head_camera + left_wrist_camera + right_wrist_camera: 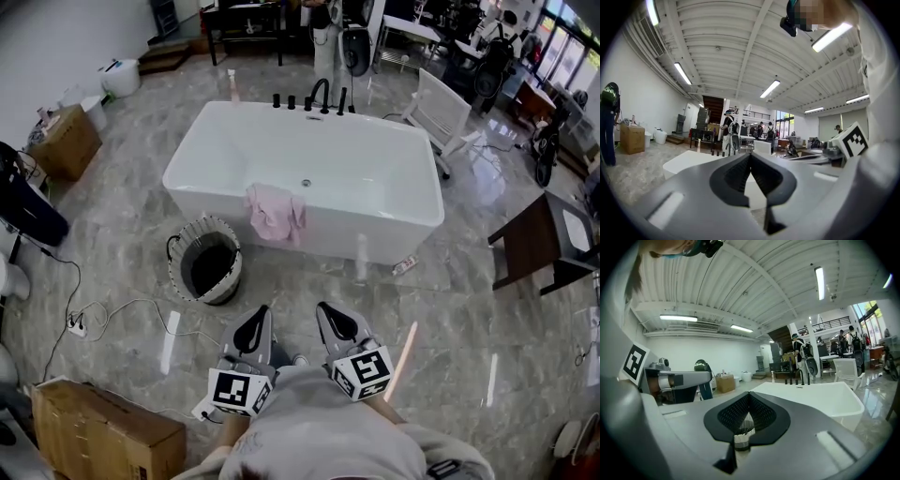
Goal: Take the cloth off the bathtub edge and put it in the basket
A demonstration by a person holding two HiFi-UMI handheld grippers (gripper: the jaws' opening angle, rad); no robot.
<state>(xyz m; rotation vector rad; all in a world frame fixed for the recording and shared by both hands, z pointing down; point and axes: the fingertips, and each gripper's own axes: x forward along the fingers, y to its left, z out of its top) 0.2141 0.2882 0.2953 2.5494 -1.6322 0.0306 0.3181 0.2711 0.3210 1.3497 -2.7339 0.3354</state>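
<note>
Found left tongs [255, 330] and right tongs [336, 323] both closed tip to tip and empty, low at the near side, well apart from the work. Located pink cloth [276, 214] draped over the near rim of the bathtub [337, 234], left of centre, hanging down the outer wall. Noted basket [176, 262] on the floor just left of it and nearer, mouth up. Judged main risks as follows: arriving with tongs closed and merely shoving the cloth into the tub; pinching one fold only, so a trailing end catches or misses the basket rim; knocking the light basket over. Observed white cable [131, 302] looping over the floor near left and a small item [405, 266] by the tub's right end — trip hazards. Saw otherwise open floor between tongs and tub — straight approach available.
</note>
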